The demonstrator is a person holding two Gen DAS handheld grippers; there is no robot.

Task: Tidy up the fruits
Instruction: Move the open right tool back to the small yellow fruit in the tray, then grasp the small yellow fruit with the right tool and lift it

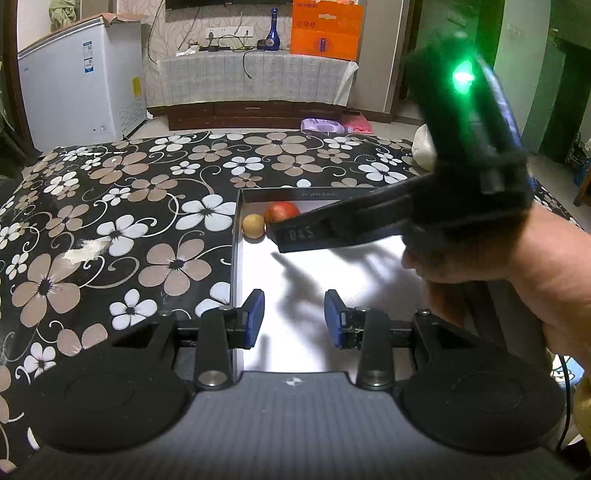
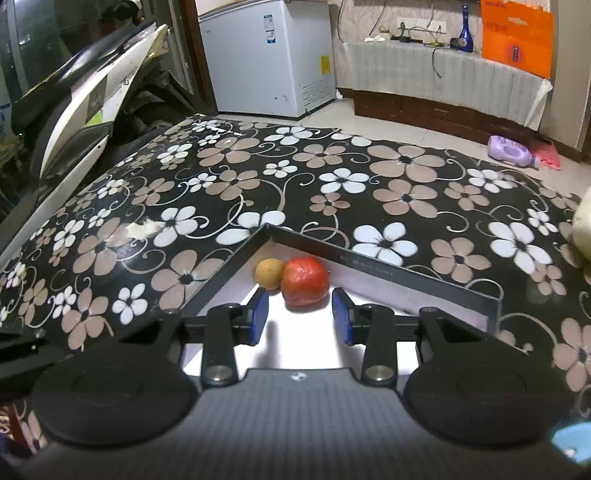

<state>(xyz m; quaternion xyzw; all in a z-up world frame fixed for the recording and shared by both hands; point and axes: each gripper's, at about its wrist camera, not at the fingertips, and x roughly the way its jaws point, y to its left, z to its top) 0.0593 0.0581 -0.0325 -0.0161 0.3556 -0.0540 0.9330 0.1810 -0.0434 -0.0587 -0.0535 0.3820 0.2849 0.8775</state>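
1. Where a black tablecloth (image 2: 369, 177) printed with white and tan flowers covers a table, a shallow tray (image 2: 417, 277) with a dark rim and a shiny pale floor sits on top.
2. Two fruits lie together in the far corner of the tray: a red fruit (image 2: 305, 281) and a smaller yellow-brown fruit (image 2: 269, 273), touching each other.
3. From the right wrist view, the right gripper (image 2: 300, 317) hangs over the tray floor just in front of the red fruit. Its blue pads (image 2: 260, 309) stand apart with nothing between them; the fruit sits just beyond the tips, untouched.
4. From the left wrist view, the left gripper (image 1: 294, 319) hovers over the near part of the tray, well apart from the fruits. Its blue pads are also apart and empty, with only the bright tray floor showing between them.
5. That same view shows the right gripper from outside, as a blurred black tool with a green light, held in a person's hand (image 1: 524, 273). Its fingers reach toward the corner and hide part of the red fruit.
6. Beyond the table stand a white chest freezer (image 1: 79, 79), a low cabinet draped in pale cloth (image 1: 255, 75), a blue bottle (image 1: 273, 31) and an orange bag (image 1: 325, 29).
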